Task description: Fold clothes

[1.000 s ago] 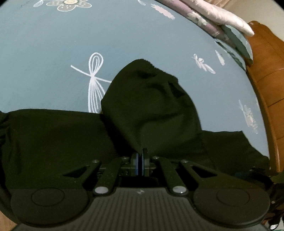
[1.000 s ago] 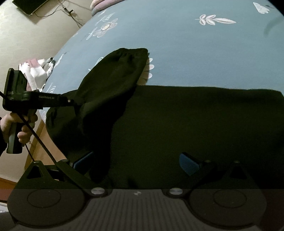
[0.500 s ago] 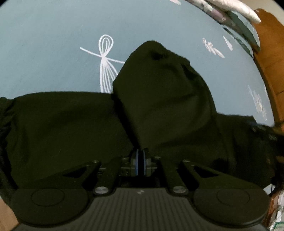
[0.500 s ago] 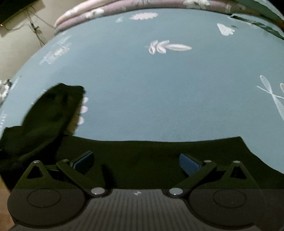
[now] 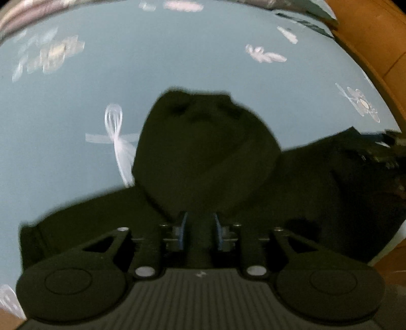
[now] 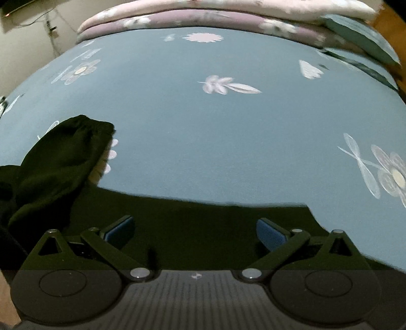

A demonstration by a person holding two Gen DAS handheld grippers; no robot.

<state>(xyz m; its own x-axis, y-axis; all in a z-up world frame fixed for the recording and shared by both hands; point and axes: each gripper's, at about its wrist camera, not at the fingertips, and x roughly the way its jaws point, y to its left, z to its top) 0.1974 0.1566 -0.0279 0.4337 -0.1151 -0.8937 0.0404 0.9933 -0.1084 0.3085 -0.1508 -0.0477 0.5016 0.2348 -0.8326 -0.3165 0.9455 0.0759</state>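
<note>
Black fabric, a garment [image 5: 317,193], lay flat along the near edge of a blue bed [image 6: 203,121] printed with white flowers. Its body ran crosswise in front of me, long axis left to right. One sleeve [image 5: 203,147] was folded up across the body at a slant, cuff end pointing away from me onto the bare sheet.

My left gripper [image 5: 200,232] sat right at the base of that sleeve, pointing steeply down. Its jaws were opening, blue pads parted a little, dark cloth showing in the gap; motion blur kept me from telling whether the pads touched it.

My right gripper [image 6: 195,231] hovered over the body's far edge, jaws spread wide, nothing pinched. From there the sleeve [image 6: 58,162] lay well off to the left, and the garment's square corner sat nearer, to the right.

So the left was nearer the sleeve, and the right nearer the unfolded end; I judged that side would be folded next.

Beyond lay stacked pink bedding [image 6: 203,15], and a wooden frame [image 5: 375,38] to the right.
</note>
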